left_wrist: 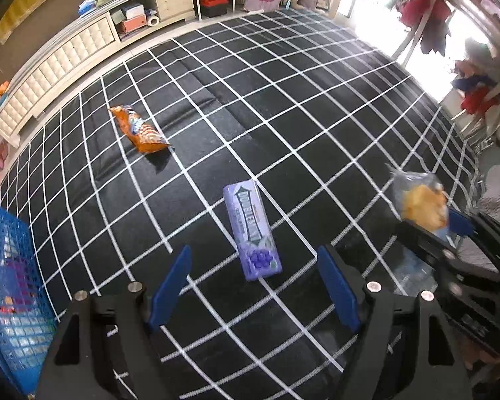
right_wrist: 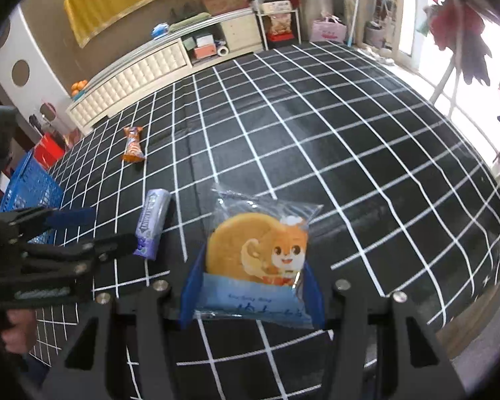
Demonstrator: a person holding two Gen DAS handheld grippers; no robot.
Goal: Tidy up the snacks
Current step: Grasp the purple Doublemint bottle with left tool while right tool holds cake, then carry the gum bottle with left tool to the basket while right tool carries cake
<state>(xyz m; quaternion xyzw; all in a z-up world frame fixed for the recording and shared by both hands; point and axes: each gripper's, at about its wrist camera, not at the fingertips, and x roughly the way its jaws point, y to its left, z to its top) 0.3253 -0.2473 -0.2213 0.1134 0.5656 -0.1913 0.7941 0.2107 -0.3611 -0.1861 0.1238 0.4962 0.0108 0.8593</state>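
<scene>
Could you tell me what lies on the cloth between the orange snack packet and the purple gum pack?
Nothing: in the left wrist view, only bare black cloth with white grid lines separates the orange snack packet from the purple gum pack. The right wrist view agrees.

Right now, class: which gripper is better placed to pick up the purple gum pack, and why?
Left. The left gripper is open with the purple gum pack lying just ahead between its fingers; the right gripper is already shut on the pastry packet.
</scene>
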